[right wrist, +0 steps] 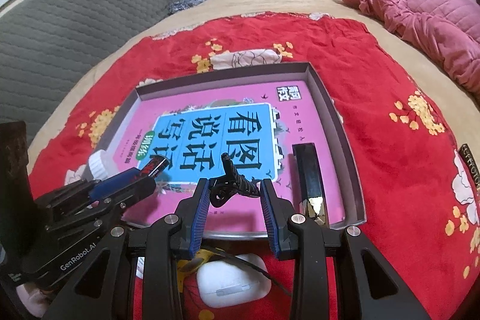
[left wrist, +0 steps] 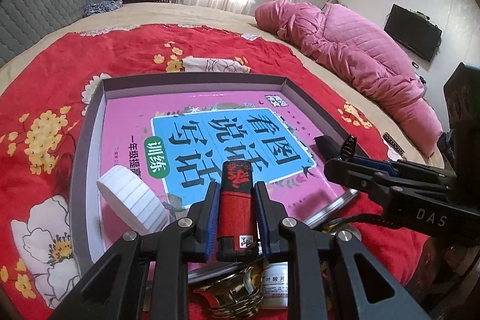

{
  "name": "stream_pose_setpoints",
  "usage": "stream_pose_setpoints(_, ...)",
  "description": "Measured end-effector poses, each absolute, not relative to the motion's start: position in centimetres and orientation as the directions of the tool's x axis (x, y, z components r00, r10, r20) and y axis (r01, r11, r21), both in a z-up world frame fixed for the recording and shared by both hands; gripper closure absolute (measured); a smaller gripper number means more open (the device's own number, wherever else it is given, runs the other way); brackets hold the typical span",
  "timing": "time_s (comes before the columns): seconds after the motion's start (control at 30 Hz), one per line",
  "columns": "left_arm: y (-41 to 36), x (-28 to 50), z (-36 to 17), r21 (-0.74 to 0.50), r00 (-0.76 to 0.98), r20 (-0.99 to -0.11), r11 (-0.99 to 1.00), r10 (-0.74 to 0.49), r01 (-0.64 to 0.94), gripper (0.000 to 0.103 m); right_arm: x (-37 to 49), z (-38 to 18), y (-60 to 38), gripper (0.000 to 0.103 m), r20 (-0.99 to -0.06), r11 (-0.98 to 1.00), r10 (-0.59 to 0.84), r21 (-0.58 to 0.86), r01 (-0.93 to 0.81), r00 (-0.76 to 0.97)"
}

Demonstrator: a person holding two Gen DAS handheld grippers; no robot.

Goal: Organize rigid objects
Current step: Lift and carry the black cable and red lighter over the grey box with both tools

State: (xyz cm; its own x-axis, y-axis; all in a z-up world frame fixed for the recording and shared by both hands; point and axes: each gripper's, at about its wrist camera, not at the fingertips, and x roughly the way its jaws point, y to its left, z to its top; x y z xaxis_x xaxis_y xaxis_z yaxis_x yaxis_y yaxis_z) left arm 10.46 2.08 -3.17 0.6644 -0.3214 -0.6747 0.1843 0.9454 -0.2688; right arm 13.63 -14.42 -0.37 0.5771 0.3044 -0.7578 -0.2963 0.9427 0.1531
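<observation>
A shallow grey box (left wrist: 192,80) lies on the red flowered blanket with a pink and blue book (left wrist: 210,122) inside it. My left gripper (left wrist: 235,194) is shut on a red and black lighter (left wrist: 236,200), held over the book's near edge. It also shows in the right wrist view (right wrist: 154,165). My right gripper (right wrist: 235,191) is shut on a black hair clip (right wrist: 232,182) above the book. A white-capped bottle (left wrist: 132,200) and a black rectangular case (right wrist: 309,179) lie in the box.
Below my left gripper lie a gold metal object (left wrist: 237,296) and a small white jar (left wrist: 274,287). A white earbud case (right wrist: 232,281) lies under my right gripper. A pink quilt (left wrist: 354,50) is piled at the far right, and a grey headboard (right wrist: 75,8) is at the left.
</observation>
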Motion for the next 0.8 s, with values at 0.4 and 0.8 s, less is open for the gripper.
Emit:
stream_pose_setpoints(0.4, 3.2, 10.8, -4.1, -0.291, 0.655, -0.688, 0.946, -0.311, 0.144, 0.080, 14.0, -1.5, -14.6, 0.068, -0.796, 0.952, 0.265, 0.127, -0.277, 0.544)
stream_pose_setpoints(0.8, 3.3, 10.7, -4.3, -0.301, 0.647, -0.693, 0.943, -0.319, 0.143, 0.080, 14.7, -1.9, -14.0, 0.068, -0.821, 0.956, 0.234, 0.096, -0.278, 0.520)
